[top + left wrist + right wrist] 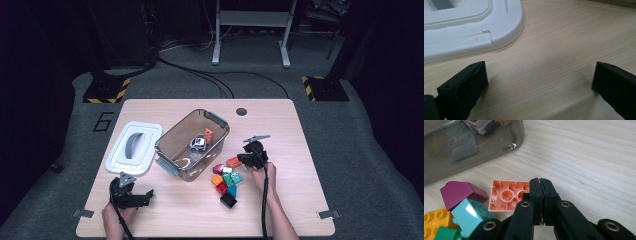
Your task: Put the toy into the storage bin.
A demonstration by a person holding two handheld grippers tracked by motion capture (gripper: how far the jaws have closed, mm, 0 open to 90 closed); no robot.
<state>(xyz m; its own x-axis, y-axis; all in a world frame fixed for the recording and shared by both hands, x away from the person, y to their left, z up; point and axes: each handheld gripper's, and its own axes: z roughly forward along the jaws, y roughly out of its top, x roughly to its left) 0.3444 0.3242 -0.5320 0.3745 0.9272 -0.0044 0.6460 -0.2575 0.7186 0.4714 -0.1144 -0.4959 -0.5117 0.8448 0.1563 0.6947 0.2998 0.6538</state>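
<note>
One light wooden tabletop (165, 210), carrying all items below; positions are given relative to the one clear, smoke-tinted bin (176, 134) at its middle. One white lid (116, 161) with a grey handle recess lies flat just left of the bin, apart from it. Inside the bin: one small white toy car (198, 144), one orange block (208, 134) standing beside it, and one greyish piece on the floor near the front wall, too faint to identify. Off the bin's front right corner lies one cluster of loose building blocks (227, 179), about nine as far as the high view allows a count: one orange-pink brick (507, 198) lying studs-down with its hollow underside up, one magenta sloped block (461, 193), one mint block (470, 213), one yellow-orange block (435, 218), one green, one red, one white, one blue, and one black open-topped piece (228, 199) nearest the person. Two hand-held grippers. Right gripper (540, 185): right of the bin, at the cluster's far right edge, fingers pressed fully together with nothing between them, tips over the right end of the orange-pink brick. Left gripper (539, 82): near the tabletop's front edge, forward of the lid and left of the bin, fingers spread wide apart and empty, bare wood between them.
</note>
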